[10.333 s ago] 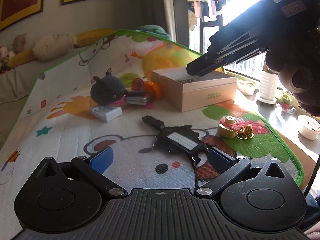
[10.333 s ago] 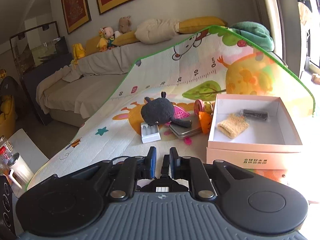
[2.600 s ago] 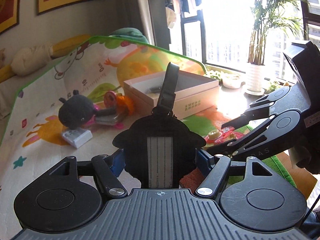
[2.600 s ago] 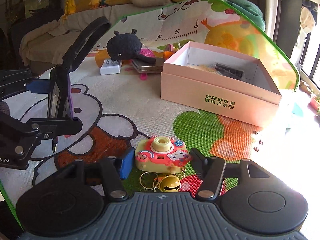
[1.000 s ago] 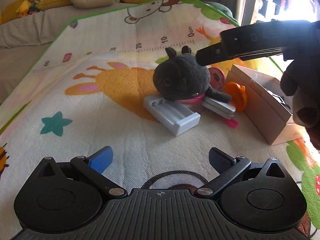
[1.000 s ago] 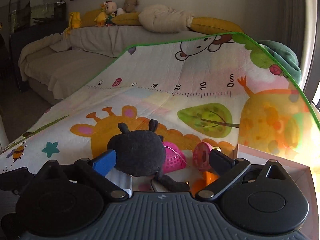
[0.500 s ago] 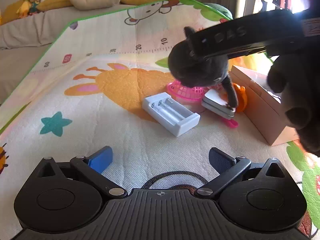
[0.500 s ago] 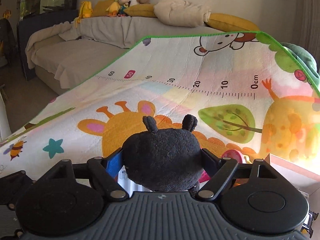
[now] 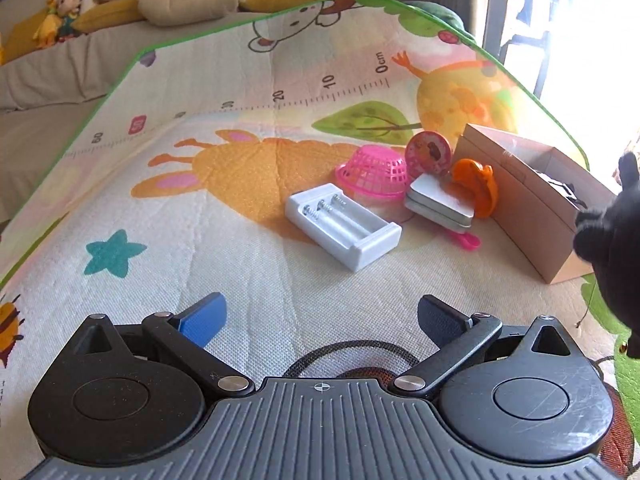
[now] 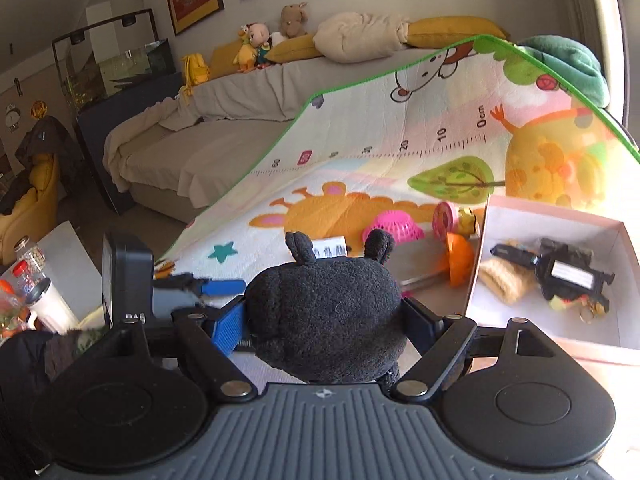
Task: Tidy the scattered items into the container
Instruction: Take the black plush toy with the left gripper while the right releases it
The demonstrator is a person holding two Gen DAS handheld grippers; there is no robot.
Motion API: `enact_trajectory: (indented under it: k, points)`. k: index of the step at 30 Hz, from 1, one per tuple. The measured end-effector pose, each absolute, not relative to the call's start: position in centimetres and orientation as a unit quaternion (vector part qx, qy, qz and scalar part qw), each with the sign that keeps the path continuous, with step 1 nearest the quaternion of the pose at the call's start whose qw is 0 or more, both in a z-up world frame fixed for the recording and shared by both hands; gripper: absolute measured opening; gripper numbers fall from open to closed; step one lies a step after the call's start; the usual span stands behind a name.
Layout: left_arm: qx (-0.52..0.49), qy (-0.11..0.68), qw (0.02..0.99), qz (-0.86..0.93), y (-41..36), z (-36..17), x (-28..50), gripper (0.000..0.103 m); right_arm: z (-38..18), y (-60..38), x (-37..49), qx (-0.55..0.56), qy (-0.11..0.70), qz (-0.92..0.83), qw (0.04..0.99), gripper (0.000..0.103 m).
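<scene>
My right gripper (image 10: 326, 316) is shut on a black plush toy (image 10: 326, 312) and holds it in the air, left of the pink box (image 10: 560, 340). The plush also shows at the right edge of the left wrist view (image 9: 612, 248). The box (image 9: 532, 200) holds a black luggage tag (image 10: 568, 276) and a yellow knitted piece (image 10: 502, 280). My left gripper (image 9: 320, 314) is open and empty, low over the play mat. Ahead of it lie a white battery holder (image 9: 342, 226), a pink basket (image 9: 374, 170), a metal tin (image 9: 440, 204) and an orange toy (image 9: 476, 184).
A round pink toy (image 9: 428, 148) and a pink spoon (image 9: 464, 240) lie near the tin. The play mat (image 9: 240, 128) rises at the back against a grey sofa (image 10: 208, 136) with pillows and soft toys. Bottles (image 10: 28, 276) stand at the far left.
My right gripper has lifted the black plush off the mat and carried it right, toward the box. The pink basket it covered is now in full sight. My left gripper stayed open.
</scene>
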State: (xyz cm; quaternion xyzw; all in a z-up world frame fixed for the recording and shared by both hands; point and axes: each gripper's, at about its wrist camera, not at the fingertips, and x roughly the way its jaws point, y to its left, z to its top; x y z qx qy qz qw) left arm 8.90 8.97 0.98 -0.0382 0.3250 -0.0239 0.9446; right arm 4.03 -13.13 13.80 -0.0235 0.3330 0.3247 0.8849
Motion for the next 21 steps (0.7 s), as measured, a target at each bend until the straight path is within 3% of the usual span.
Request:
enact_trajectory:
  k: [5,9,12,17,21]
  points:
    - [0.026,0.303,0.951,-0.061,7.1,1.9,9.2,0.103,10.1,-14.3,1.9,-0.044,0.340,0.316,0.885,0.084]
    - [0.089,0.272,0.954,-0.083,6.1,3.1,10.6,0.103,9.7,-17.0,0.3,-0.021,0.311,0.302,0.901,0.100]
    - [0.115,0.276,0.951,-0.080,5.8,3.0,13.0,0.103,9.2,-19.1,-0.3,0.000,0.308,0.288,0.907,0.100]
    - [0.120,0.300,0.944,-0.060,5.2,1.6,16.1,0.103,7.0,-21.5,-0.9,0.017,0.335,0.253,0.908,0.101]
    - [0.074,0.285,0.953,-0.074,4.5,2.6,13.8,0.103,5.5,-21.9,-1.2,0.004,0.347,0.238,0.907,0.103]
